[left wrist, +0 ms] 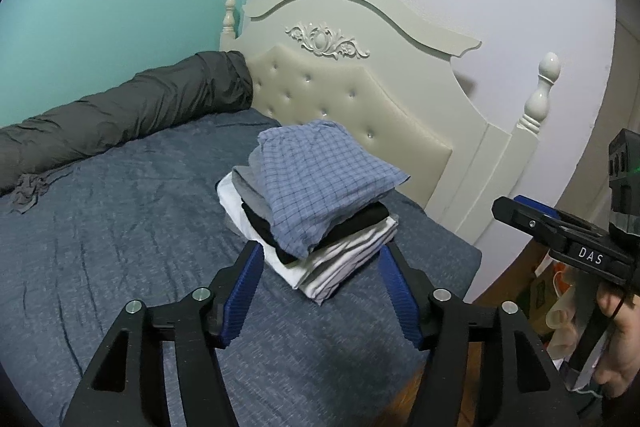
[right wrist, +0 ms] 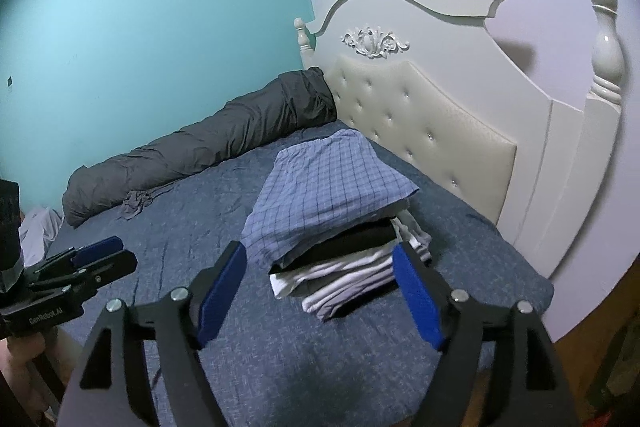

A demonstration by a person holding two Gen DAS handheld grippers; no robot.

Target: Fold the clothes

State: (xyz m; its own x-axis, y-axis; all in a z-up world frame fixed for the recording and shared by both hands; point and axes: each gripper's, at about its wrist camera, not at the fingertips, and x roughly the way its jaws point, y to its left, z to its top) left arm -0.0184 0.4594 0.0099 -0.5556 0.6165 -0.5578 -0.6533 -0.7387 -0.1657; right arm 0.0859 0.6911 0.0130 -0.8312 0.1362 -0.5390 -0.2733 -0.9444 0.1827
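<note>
A stack of folded clothes [left wrist: 320, 219] lies on the blue bed near the headboard, with a blue checked garment [left wrist: 324, 183] on top, then black, grey and white pieces. It also shows in the right wrist view [right wrist: 336, 227]. My left gripper [left wrist: 320, 267] is open and empty, held just in front of the stack. My right gripper [right wrist: 320, 267] is open and empty, also just short of the stack. The right gripper shows at the right edge of the left wrist view [left wrist: 532, 215], and the left gripper at the left of the right wrist view [right wrist: 100, 255].
A cream tufted headboard [left wrist: 360, 99] stands behind the stack. A rolled dark grey duvet [left wrist: 120, 115] lies along the teal wall. A small crumpled grey cloth [right wrist: 138, 203] lies on the blue bed cover [left wrist: 120, 227]. Some white cloth [right wrist: 38, 227] sits at the bed's far left.
</note>
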